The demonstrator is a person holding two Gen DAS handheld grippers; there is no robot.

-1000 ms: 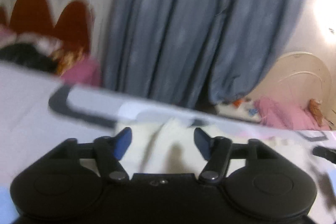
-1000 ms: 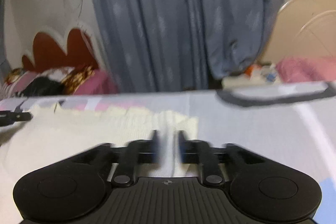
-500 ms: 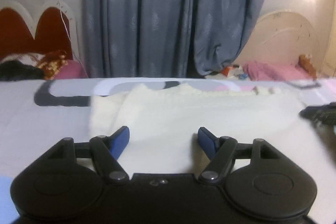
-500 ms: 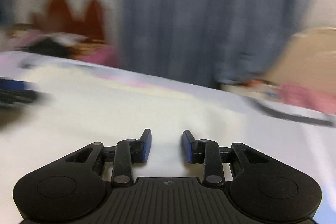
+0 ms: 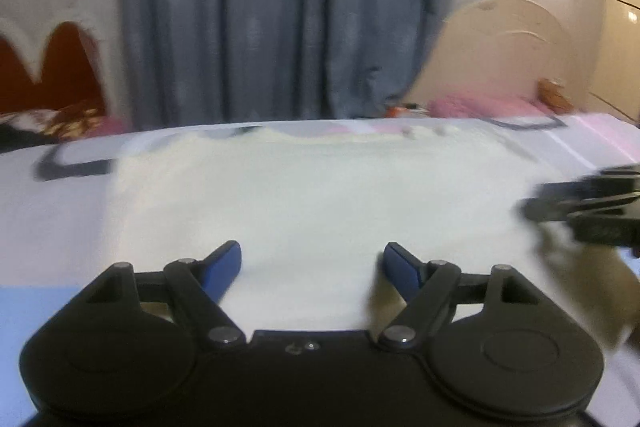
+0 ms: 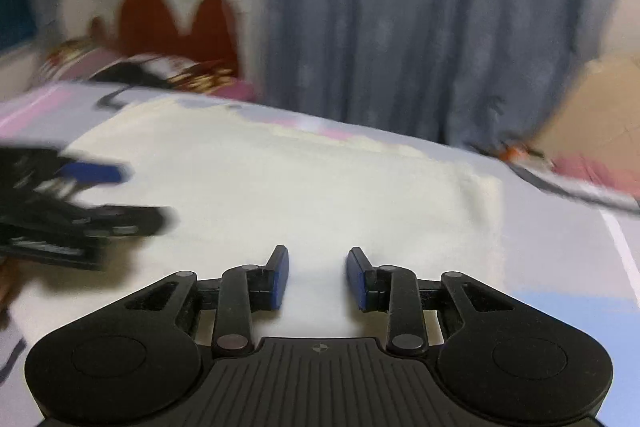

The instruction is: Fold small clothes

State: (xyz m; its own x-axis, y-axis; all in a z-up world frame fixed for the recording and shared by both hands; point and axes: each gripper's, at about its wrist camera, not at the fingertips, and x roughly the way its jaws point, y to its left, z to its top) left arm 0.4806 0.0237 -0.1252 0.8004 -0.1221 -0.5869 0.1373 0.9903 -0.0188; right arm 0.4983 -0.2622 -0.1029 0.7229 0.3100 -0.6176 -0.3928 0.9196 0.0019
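Note:
A cream knitted garment (image 5: 312, 195) lies spread flat on the bed and also fills the middle of the right wrist view (image 6: 304, 179). My left gripper (image 5: 312, 249) hovers over its near edge. Its jaws are opening wide, with only the flat fabric below and nothing pinched. My right gripper (image 6: 318, 253) stands open over the near edge on the other side, its blue pads a narrow gap apart and holding nothing. Each gripper shows blurred in the other's view: the right gripper (image 5: 548, 201) at the right edge, the left gripper (image 6: 120, 197) at the left.
A pale sheet (image 5: 60, 219) with pink, grey and blue shapes covers the bed under the garment. Blue-grey curtains (image 5: 280, 19) hang behind. A red scalloped headboard (image 6: 176, 23) with piled bedding stands at the left, and a cream headboard (image 5: 508, 51) with pink bedding at the right.
Both grippers have swung across the bed and now sit over the garment's near edge, closer to each other. The left jaws stand a little wider. The right wrist view has tilted.

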